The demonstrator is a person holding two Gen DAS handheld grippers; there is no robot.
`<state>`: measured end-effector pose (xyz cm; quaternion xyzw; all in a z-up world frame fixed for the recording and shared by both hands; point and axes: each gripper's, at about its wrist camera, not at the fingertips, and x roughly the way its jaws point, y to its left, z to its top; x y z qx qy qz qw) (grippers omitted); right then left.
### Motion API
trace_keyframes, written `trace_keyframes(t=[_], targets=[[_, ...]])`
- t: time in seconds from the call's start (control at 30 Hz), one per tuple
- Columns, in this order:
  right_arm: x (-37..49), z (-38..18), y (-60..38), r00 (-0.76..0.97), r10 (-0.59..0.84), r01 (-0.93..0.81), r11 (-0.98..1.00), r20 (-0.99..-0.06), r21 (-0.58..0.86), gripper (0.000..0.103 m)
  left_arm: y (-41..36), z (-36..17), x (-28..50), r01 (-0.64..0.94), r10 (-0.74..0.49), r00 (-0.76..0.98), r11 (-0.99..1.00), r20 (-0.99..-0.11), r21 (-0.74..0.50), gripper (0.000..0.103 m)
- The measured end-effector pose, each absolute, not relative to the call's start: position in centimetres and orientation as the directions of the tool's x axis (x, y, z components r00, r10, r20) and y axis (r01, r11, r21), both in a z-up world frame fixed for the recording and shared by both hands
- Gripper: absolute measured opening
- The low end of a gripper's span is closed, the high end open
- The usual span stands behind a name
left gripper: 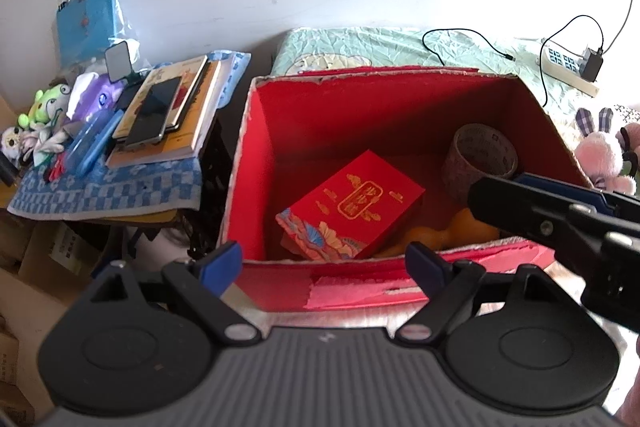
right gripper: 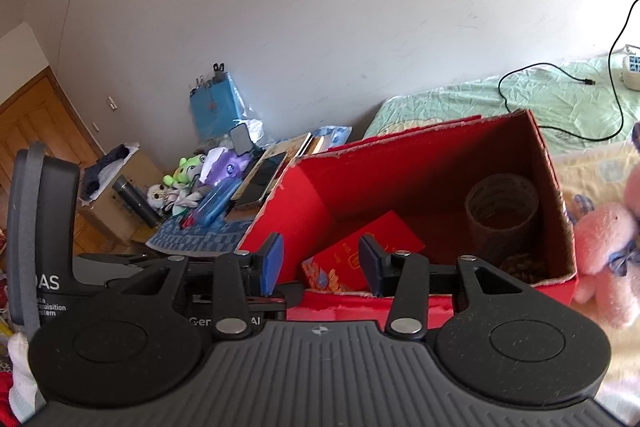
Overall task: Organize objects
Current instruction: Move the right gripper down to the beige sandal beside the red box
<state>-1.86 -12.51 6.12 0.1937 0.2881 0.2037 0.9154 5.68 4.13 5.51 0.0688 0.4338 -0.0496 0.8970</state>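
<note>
Hovering left gripper (left gripper: 324, 267) over red box (left gripper: 256, 163).

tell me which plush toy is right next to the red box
The pink bunny, sitting on the bed against the red box on its right side. The green frog and the other small plush lie apart, on the cluttered blue cloth to the left.

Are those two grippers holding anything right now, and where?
Nothing is held: the left gripper and right gripper are both open and empty above the red cardboard box.

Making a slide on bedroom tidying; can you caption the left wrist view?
Open left gripper hovers at the red cardboard box holding a red gift box and tape roll.
</note>
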Motion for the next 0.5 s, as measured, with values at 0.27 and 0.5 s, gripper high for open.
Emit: trace_keyframes(t=[0.27,0.5], targets=[[-2.9,6.1,-12.2,0.729,0.528,-0.311,0.822,-0.436,0.477,0.044,5.0,5.3,4.8,0.139,-0.027,0.607,0.988,-0.794,0.072,0.087],[-3.4,5.5,-12.1,0.705,0.541,-0.308,0.816,-0.458,0.490,0.041,5.4,4.4,3.9,0.150,-0.035,0.582,0.987,-0.812,0.064,0.087]])
